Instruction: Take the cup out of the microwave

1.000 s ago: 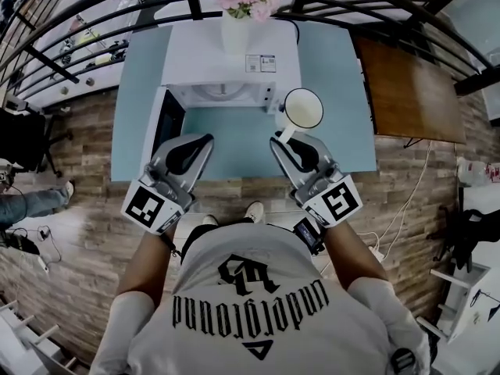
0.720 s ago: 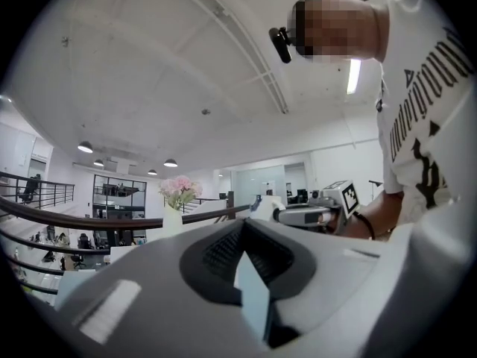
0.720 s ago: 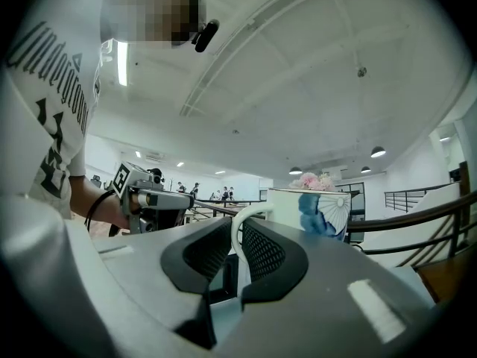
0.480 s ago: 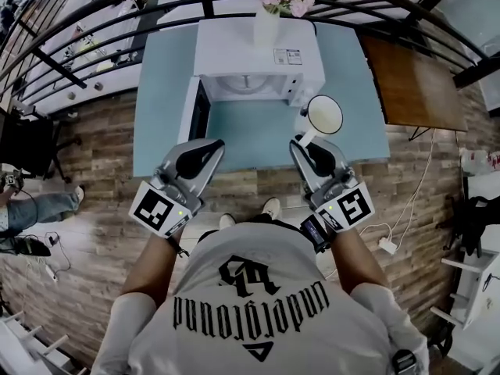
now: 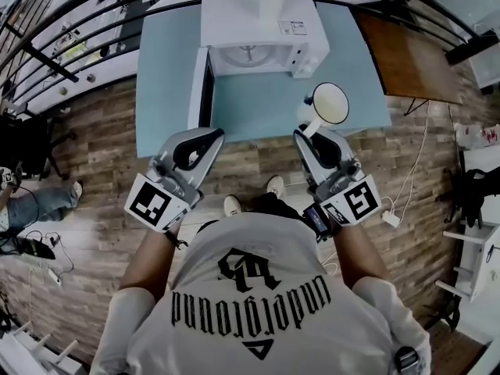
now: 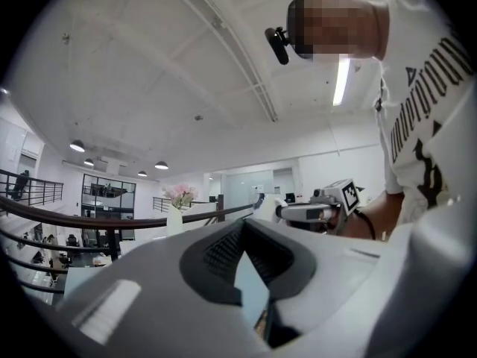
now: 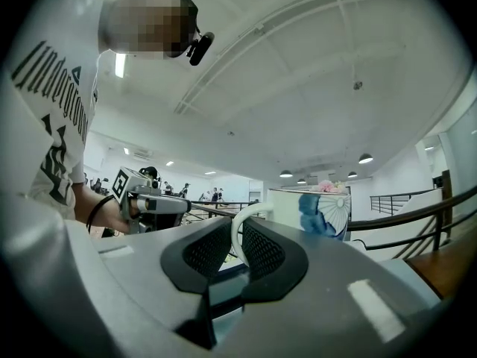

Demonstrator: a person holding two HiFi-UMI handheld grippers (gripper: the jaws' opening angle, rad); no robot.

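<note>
Reaching forward and level, both forearms are held side by side at the near edge of the blue table (image 5: 168, 76). The right gripper (image 5: 306, 131) is pinched on the handle of the white cup (image 5: 330, 104), which is held upright outside the microwave (image 5: 262, 30), over the table's near right part, with the door (image 5: 200, 88) swung open to the left. The left gripper (image 5: 215, 135) is seen empty, its jaws seemingly drawn together at the tips.
</note>
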